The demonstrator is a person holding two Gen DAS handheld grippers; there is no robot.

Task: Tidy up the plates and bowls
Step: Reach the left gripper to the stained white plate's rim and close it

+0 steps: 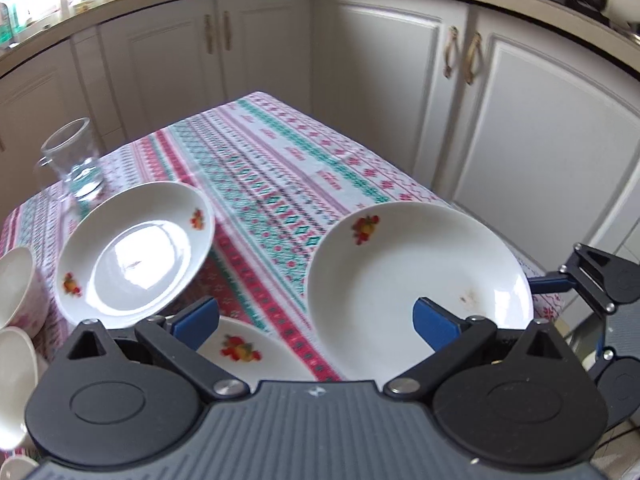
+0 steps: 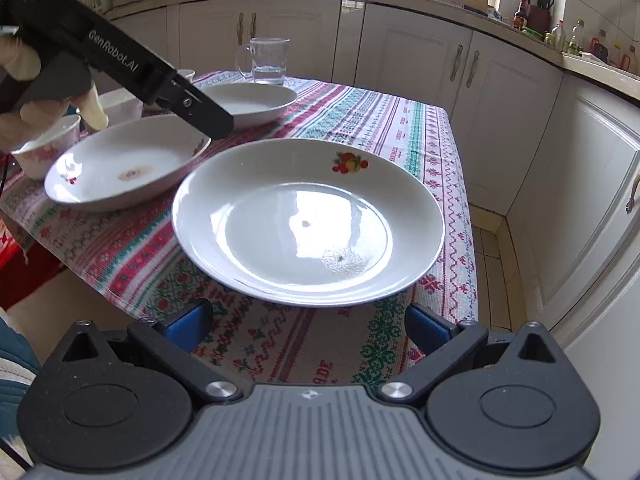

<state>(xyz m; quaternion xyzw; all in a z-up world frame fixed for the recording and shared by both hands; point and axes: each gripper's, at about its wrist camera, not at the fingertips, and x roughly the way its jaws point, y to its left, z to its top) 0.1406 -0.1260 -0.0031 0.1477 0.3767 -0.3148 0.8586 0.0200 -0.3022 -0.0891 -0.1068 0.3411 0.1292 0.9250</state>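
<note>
Both my tools gaping wide, gripping nothing: right tool (image 2: 306,326) hovering near big plate (image 2: 308,220), left tool (image 1: 316,320) hanging above stained plate (image 2: 124,166) beside it.

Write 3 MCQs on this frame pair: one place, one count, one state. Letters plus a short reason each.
1. Where does the glass mug stand?
A. at the far end of the table, behind the plates
B. on the nearest plate
C. on the floor

2. How many white plates show in the right wrist view?
A. one
B. three
C. five

3. How are the right tongs?
A. shut on a plate
B. open, holding nothing
C. shut on a bowl

Answers:
1 A, the mug sits on the tablecloth beyond the farthest plate.
2 B, a near plate, a middle plate and the far one.
3 B, both blue pads stand wide apart, short of the near plate's rim.
</note>
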